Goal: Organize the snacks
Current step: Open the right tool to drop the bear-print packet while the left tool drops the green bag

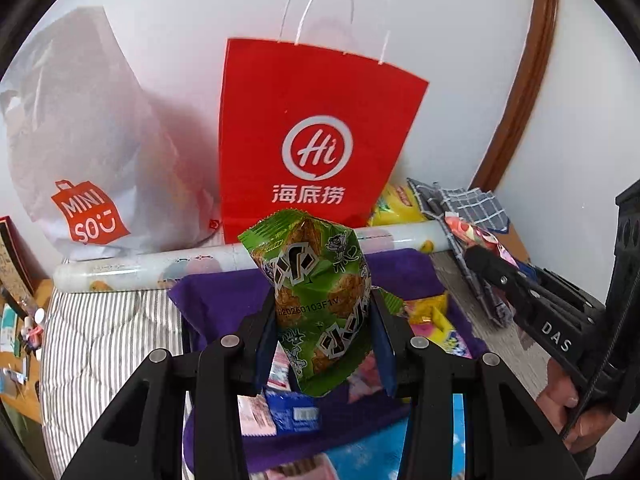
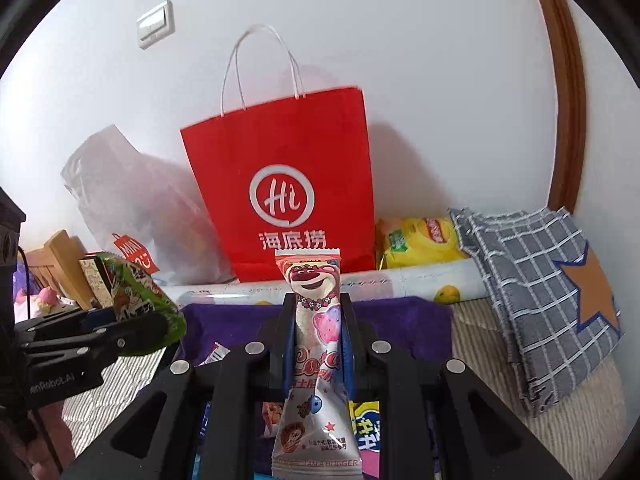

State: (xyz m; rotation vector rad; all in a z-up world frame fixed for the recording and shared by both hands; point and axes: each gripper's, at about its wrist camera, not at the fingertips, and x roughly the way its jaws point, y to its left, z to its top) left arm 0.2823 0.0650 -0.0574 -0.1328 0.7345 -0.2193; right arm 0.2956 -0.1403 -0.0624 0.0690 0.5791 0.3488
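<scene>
Against the wall: one red Haidilao paper bag (image 1: pixel 320 148) stands upright, with one white Miniso plastic bag (image 1: pixel 88 152) to its left; both show in both views.
Bed surface: one striped quilt (image 1: pixel 108 344), one purple cloth (image 1: pixel 224 300) and one rolled printed sheet (image 1: pixel 140 268) lying across in front of the bags.
Folded items: one grey checked cloth (image 2: pixel 532 280) with an orange star, right of the roll; the star shows only in the right wrist view.
Yellow packs: one yellow snack bag (image 2: pixel 420 244) between the paper bag and the checked cloth.
Loose snacks: several packets on the purple cloth, partly hidden; count cannot be told.
Left gripper (image 1: pixel 324 320): pinching one green snack packet (image 1: pixel 320 300), held upright above the purple cloth.
Right gripper (image 2: pixel 316 332): pinching one pink bear-print snack packet (image 2: pixel 314 344), held upright above the purple cloth.
Left wrist view only: a hand (image 1: pixel 568 412) on the right tool.
Right wrist view only: one wall switch (image 2: pixel 156 24).
</scene>
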